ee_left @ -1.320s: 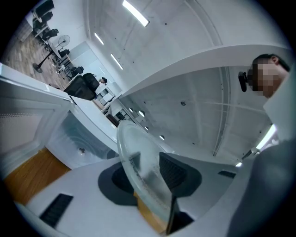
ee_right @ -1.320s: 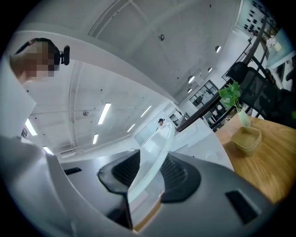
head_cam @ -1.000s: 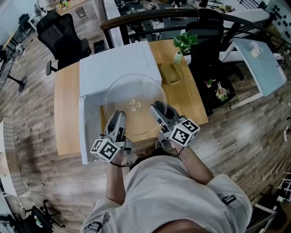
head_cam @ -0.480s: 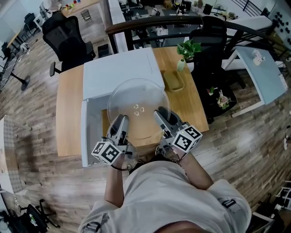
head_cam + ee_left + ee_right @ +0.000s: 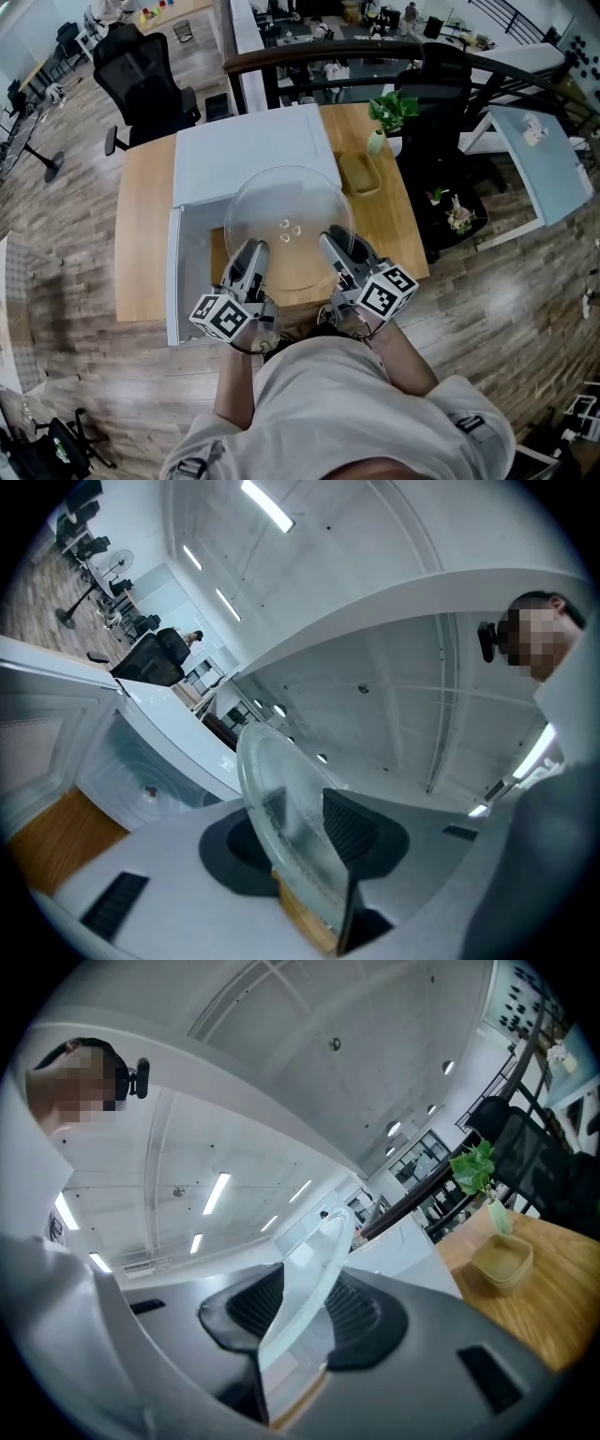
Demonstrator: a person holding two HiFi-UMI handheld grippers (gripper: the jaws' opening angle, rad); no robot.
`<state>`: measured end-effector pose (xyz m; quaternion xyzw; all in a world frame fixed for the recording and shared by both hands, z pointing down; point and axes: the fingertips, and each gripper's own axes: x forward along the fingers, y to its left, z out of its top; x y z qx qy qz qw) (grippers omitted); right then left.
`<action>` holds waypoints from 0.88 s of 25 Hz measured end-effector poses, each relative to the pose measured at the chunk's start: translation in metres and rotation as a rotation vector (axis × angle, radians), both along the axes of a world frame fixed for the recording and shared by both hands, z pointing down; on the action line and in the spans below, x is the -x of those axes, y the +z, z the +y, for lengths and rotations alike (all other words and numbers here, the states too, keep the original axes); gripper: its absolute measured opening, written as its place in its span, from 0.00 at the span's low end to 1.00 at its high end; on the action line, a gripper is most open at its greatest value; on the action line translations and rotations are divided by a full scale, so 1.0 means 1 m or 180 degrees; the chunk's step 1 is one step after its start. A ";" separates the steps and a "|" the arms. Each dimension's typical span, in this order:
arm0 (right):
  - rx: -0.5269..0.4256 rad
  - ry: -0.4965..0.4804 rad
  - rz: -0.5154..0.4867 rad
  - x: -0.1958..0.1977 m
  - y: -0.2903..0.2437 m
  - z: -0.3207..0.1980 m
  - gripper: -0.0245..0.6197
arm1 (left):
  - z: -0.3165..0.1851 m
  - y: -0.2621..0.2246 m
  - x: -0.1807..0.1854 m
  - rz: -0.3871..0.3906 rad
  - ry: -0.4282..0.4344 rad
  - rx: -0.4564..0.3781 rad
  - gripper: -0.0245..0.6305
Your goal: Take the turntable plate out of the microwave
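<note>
— So, where does the turntable plate (image 5: 289, 220) stand?
— Outside the microwave (image 5: 248, 145), held level in the air before its open cavity. My left gripper (image 5: 250, 255) and right gripper (image 5: 332, 240) each clench its near rim (one on either side).
— What is left?
— Removal looks done, I judge; the plate lacks only a resting place, perhaps the table (image 5: 141, 234).

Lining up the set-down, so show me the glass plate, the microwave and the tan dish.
glass plate (image 5: 281, 202), head view, far half of the clear disc.
microwave (image 5: 253, 145), head view, white top panel.
tan dish (image 5: 359, 173), head view, its hollow middle.
</note>
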<state>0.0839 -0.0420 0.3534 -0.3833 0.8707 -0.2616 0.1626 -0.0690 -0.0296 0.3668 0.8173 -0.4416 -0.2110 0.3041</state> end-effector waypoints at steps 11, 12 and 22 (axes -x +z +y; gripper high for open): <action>-0.0007 -0.0026 0.0027 -0.001 0.001 0.002 0.25 | 0.004 0.001 -0.001 0.0003 -0.0032 -0.0005 0.26; -0.0004 -0.0027 0.0028 0.000 0.001 0.002 0.25 | 0.004 0.001 0.000 0.0004 -0.0035 0.0003 0.26; -0.0057 -0.0025 0.0056 -0.001 -0.001 0.004 0.26 | 0.006 0.000 -0.001 0.0027 -0.0017 -0.0004 0.26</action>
